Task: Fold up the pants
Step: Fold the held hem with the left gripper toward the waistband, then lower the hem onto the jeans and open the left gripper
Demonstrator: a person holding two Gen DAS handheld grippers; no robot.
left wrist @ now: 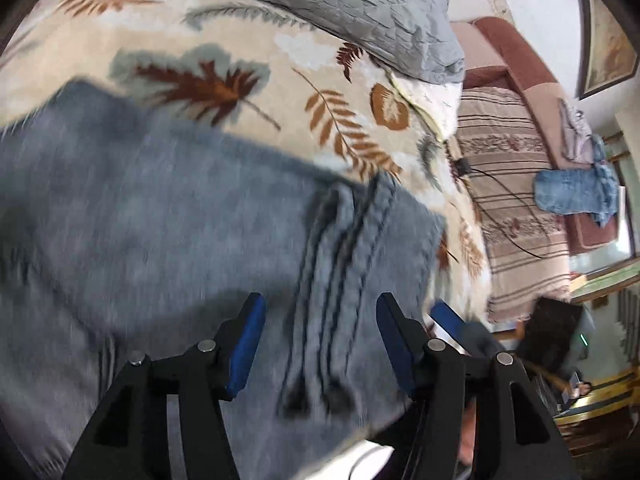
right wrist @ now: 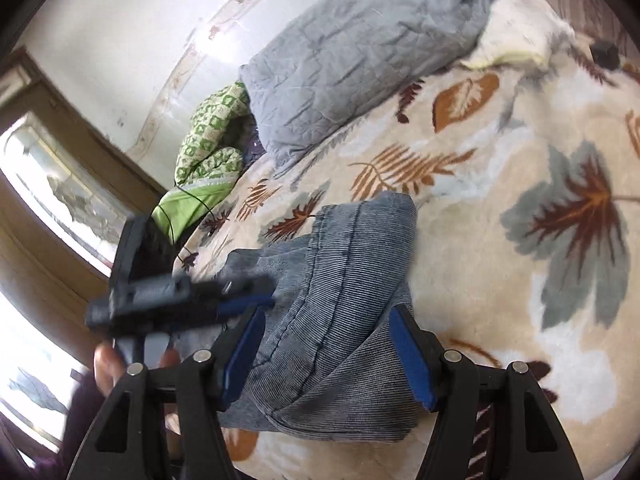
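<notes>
Grey-blue corduroy pants [right wrist: 340, 300] lie on the leaf-patterned bed blanket [right wrist: 500, 160]; both the left hand-held gripper [left wrist: 320, 344] and the right hand-held gripper [right wrist: 328, 352] hover above them with jaws apart, gripping nothing.

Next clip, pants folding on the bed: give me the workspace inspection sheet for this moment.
Surface: bed under a cream leaf-print blanket.
Job's things: grey-blue pants, partly folded and bunched, lying on the blanket.
Clutter: grey quilted pillow; green patterned cloth by the wall.
Grippers: left gripper open above the pants, nothing between its pads; right gripper open, straddling the folded pants, pads not pressing.
Cables: thin black cable near the green cloth; another black cable across the striped cover.
Surroundings: striped cover, blue clothing on it, window, framed picture.
</notes>
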